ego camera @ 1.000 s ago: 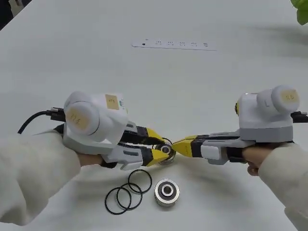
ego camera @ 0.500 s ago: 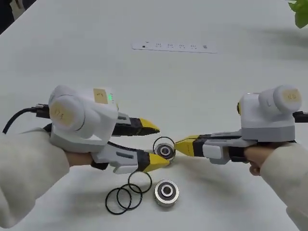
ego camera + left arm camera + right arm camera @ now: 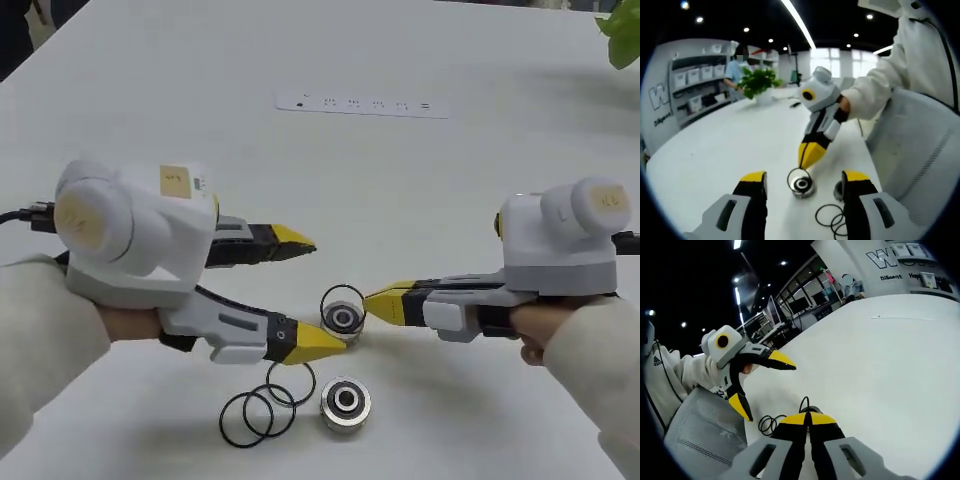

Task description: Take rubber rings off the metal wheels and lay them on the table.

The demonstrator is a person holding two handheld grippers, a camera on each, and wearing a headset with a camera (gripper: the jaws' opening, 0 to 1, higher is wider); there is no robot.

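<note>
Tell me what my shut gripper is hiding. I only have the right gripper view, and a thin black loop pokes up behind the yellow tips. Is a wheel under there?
Observer: Yes. In the head view a small silver metal wheel lies on the white table just ahead of the right gripper. The gripper's tips pinch the thin black rubber ring, which loops over the wheel.
Operator: Is there another wheel on the table?
Observer: Yes, a second silver wheel lies nearer the person, beside three loose black rings.
</note>
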